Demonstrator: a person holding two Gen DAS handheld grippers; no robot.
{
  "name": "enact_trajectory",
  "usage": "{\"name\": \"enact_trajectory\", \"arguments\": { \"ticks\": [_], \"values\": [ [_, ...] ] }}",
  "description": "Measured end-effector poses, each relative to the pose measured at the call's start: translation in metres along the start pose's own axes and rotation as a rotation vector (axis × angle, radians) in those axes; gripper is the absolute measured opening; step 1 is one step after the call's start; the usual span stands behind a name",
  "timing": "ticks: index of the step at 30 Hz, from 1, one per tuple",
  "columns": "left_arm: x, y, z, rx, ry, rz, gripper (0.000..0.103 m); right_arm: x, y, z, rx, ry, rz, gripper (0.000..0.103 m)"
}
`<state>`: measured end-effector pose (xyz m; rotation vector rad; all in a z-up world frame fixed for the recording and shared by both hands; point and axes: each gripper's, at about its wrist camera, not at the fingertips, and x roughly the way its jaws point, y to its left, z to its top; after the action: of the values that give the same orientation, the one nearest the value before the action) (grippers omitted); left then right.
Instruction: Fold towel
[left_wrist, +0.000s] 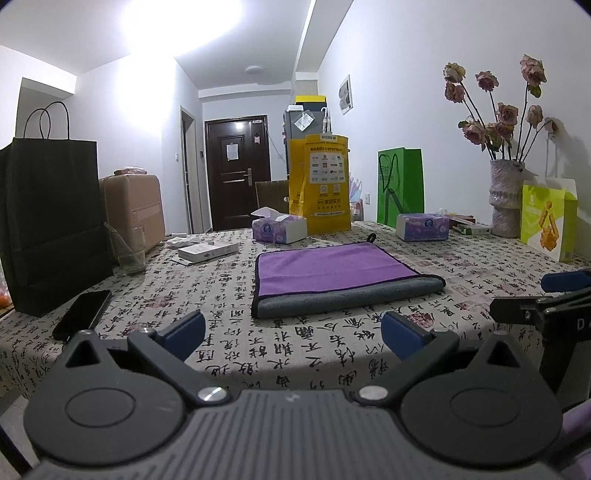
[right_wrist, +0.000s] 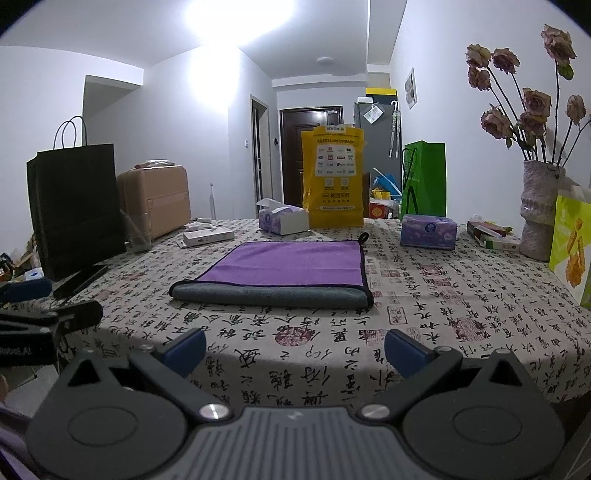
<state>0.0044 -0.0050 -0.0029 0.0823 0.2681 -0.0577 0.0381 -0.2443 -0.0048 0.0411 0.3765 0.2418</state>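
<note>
A purple towel (left_wrist: 332, 271) with a grey underside lies folded flat on the patterned tablecloth, its grey fold edge toward me and a small black loop at its far corner. It also shows in the right wrist view (right_wrist: 284, 271). My left gripper (left_wrist: 293, 334) is open and empty, low over the table's near edge, short of the towel. My right gripper (right_wrist: 295, 350) is open and empty, also short of the towel at the near edge. Each gripper shows at the side of the other's view.
A black paper bag (left_wrist: 51, 221), a phone (left_wrist: 83, 314) and a glass (left_wrist: 131, 251) stand at the left. Tissue boxes (left_wrist: 279, 229), a yellow bag (left_wrist: 321, 184), a green bag (left_wrist: 400, 186) and a flower vase (left_wrist: 506, 199) line the far and right sides.
</note>
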Motion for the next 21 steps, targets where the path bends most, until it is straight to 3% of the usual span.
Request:
{"name": "enact_trajectory", "arguments": {
  "ticks": [21],
  "values": [
    [0.0013,0.0002,-0.0001,-0.001,0.002,-0.008,0.103,0.0017,0.0002,-0.0008,-0.002,0.007,0.001,0.103]
  ]
}}
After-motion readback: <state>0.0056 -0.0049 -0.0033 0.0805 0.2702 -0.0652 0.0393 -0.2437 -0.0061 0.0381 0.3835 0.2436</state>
